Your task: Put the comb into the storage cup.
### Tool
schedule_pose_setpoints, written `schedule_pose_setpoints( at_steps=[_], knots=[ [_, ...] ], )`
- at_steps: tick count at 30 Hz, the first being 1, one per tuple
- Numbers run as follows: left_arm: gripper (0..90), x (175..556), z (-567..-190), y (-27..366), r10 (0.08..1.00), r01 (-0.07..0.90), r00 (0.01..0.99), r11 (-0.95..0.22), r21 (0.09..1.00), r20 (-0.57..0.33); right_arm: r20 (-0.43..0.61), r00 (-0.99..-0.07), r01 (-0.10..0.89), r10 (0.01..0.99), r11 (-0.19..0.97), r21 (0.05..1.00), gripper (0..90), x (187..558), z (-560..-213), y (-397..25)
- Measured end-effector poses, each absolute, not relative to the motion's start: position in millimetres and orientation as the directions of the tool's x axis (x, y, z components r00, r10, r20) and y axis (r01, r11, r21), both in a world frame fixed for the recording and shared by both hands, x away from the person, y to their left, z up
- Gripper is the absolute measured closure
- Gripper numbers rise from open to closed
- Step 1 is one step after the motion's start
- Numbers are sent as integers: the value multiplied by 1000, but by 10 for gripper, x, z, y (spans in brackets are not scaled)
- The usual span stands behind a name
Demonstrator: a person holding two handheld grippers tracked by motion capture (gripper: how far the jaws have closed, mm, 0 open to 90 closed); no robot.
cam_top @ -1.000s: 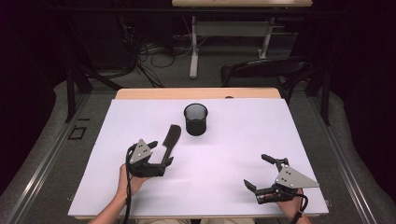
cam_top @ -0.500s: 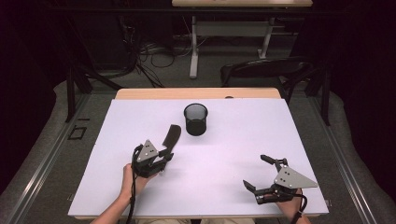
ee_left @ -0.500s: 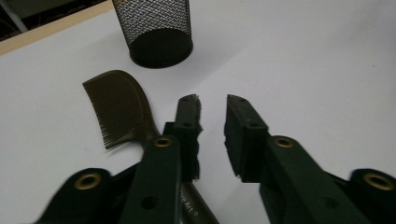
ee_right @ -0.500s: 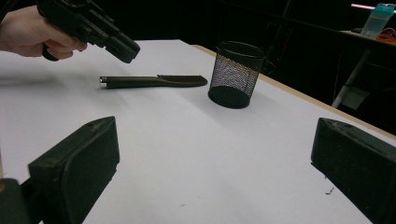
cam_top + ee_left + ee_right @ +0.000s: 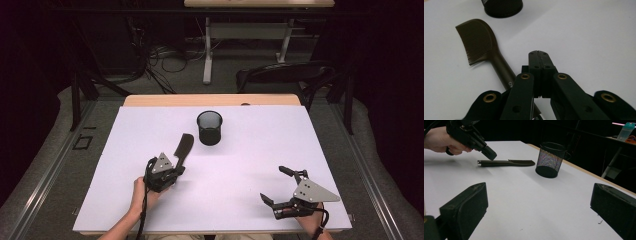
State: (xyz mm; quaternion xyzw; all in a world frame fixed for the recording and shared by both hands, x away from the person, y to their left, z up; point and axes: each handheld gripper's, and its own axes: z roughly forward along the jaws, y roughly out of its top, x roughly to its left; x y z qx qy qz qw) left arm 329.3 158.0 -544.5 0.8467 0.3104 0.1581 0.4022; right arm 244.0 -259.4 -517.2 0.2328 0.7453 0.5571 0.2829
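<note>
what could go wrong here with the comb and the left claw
The left claw is shut and hangs above the comb handle, not around it; lowered like this, it would likely push the comb aside rather than grip it. The mesh cup stands just past the comb's toothed end, so a shove forward might knock it.

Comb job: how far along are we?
Nothing looks finished: the comb lies flat on the table, outside the mesh cup. In hand: the left tongs, jaws shut, hover above the comb's handle without gripping it. The right tongs rest open. Left, probably: grasp the comb and put it in the cup.
</note>
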Motion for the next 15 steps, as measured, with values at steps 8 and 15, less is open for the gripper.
schedule_pose_setpoints(
  at_steps=[8,15],
  knots=[
    [900,3315,-5510,1573,666,437,746,-495,751,5,-165,-734,28,659,272,962,9,2437,-5172,-2590],
    [900,3324,-5526,1568,667,443,745,-509,738,12,-166,-735,31,657,277,960,9,2437,-5172,-2588]
  ],
)
